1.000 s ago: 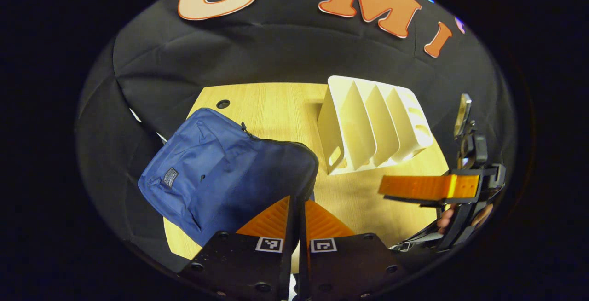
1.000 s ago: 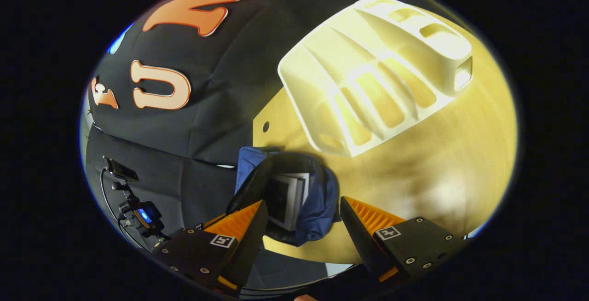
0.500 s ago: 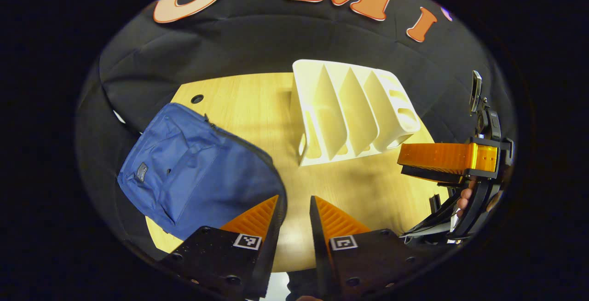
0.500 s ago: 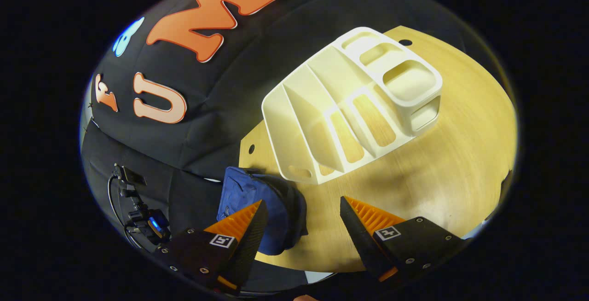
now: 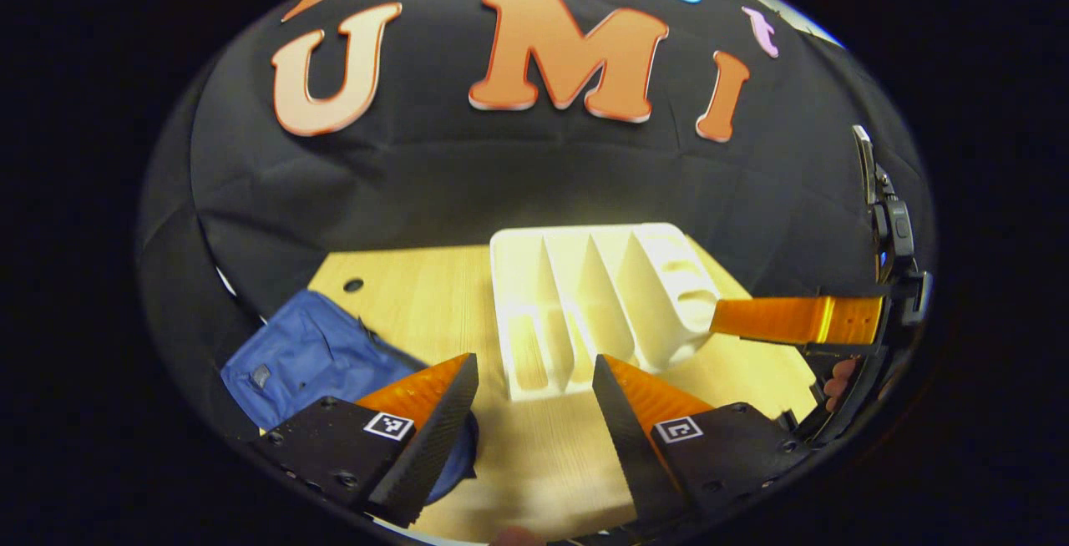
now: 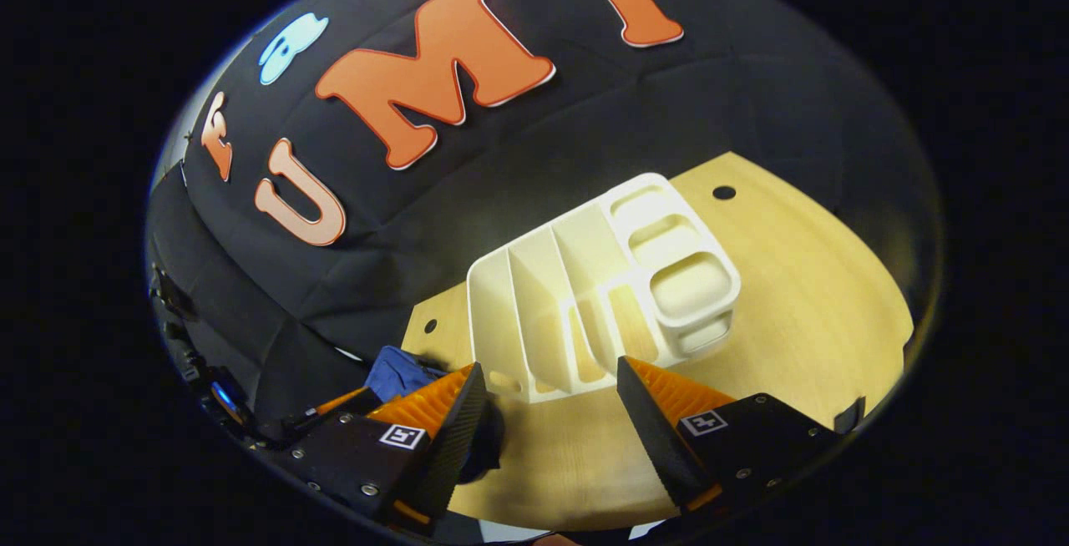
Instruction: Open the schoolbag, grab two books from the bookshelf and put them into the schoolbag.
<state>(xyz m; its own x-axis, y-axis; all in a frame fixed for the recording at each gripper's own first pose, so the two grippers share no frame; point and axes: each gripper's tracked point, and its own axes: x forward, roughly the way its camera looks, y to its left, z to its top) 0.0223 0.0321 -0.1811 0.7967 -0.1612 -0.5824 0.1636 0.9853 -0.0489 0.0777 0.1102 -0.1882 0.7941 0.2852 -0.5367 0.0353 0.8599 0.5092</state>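
1. Two tools are up off the tabletop (image 5: 434,295), both with fingers apart and nothing between them: the left tool (image 5: 534,379) and the right tool (image 6: 551,383).
2. The rack (image 5: 593,295) stands mid-tabletop; its slots look empty from both views, with no book visible in them.
3. The bag (image 5: 309,354) lies at the tabletop's left edge, just beside the left tool's finger. Whether its mouth is open or what it holds cannot be told from here.
4. In the left gripper view the right tool (image 5: 793,321) hangs near the rack's right end, a hand (image 5: 835,379) gripping it below.
5. Judgement: with the rack bare, the books are likely already stowed and the task is near its end.
6. To finish well, lift both tools straight back, fingers kept apart, clear of the rack's walls and the bag's cloth, so nothing gets dragged or tipped.
7. Check that the bag sits wholly on the tabletop; its corner lies close to the edge.
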